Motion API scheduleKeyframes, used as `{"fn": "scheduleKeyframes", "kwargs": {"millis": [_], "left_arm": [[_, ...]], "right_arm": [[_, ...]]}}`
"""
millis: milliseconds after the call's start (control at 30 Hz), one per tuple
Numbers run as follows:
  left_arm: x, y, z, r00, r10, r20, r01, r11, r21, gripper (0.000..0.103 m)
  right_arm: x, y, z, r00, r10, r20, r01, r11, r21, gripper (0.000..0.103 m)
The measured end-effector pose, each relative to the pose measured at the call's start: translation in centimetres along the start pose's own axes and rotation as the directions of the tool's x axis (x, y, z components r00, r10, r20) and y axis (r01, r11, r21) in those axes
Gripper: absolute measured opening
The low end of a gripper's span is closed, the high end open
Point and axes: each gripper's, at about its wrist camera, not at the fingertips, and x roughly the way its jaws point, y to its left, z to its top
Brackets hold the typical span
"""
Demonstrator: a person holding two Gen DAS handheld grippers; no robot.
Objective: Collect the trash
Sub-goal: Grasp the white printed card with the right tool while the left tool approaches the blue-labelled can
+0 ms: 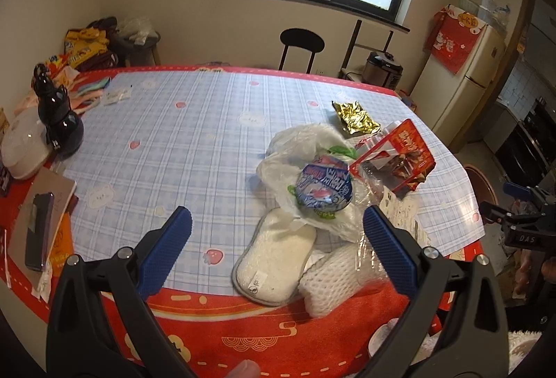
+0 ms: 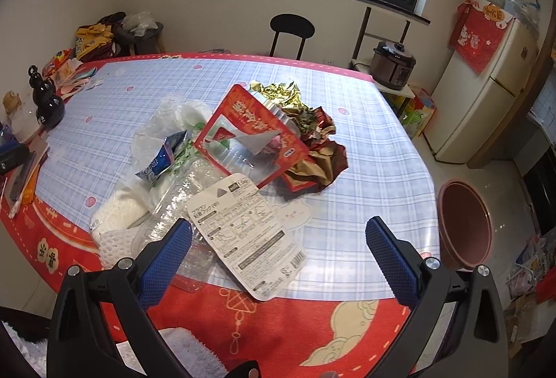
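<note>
Hovering at the near edge of the table (image 1: 215,121), your left gripper (image 1: 278,249) is spread wide and grips nothing; its blue pads flank the white pouch (image 1: 274,260) and foam net (image 1: 333,277) without touching. Your right gripper (image 2: 278,253) is also wide and empty, left pad over clear plastic, the white backing card (image 2: 243,232) between the fingers. Beyond the card: red package (image 2: 253,131), then gold foil (image 2: 281,91). Brown bin (image 2: 464,225) sits on the floor right of the table.
</note>
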Motion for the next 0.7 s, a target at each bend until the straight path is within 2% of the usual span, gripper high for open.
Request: {"fn": "scheduleKeyframes", "kwargs": {"millis": [133, 300, 500, 700], "left_arm": [[1.5, 0.5, -0.8, 0.998, -0.063, -0.002, 0.064, 0.998, 0.015, 0.097], [3.7, 0.7, -1.5, 0.991, -0.116, -0.064, 0.118, 0.993, 0.018, 0.096], [5.4, 1.3, -1.7, 0.986, -0.138, -0.096, 0.139, 0.990, 0.003, 0.091], [6.9, 1.6, -2.0, 0.984, -0.121, -0.134, 0.114, 0.992, -0.056, 0.087]], "right_arm": [[0.7, 0.9, 0.0, 1.000, 0.017, -0.015, -0.017, 1.000, 0.000, 0.098], [3.5, 2.3, -1.4, 0.998, 0.005, -0.061, -0.009, 0.998, -0.055, 0.098], [8.3, 2.5, -3.0, 0.985, 0.036, -0.168, -0.060, 0.989, -0.135, 0.098], [13.2, 3.7, -3.9, 0.966, 0.046, -0.255, -0.109, 0.964, -0.241, 0.098]]}}
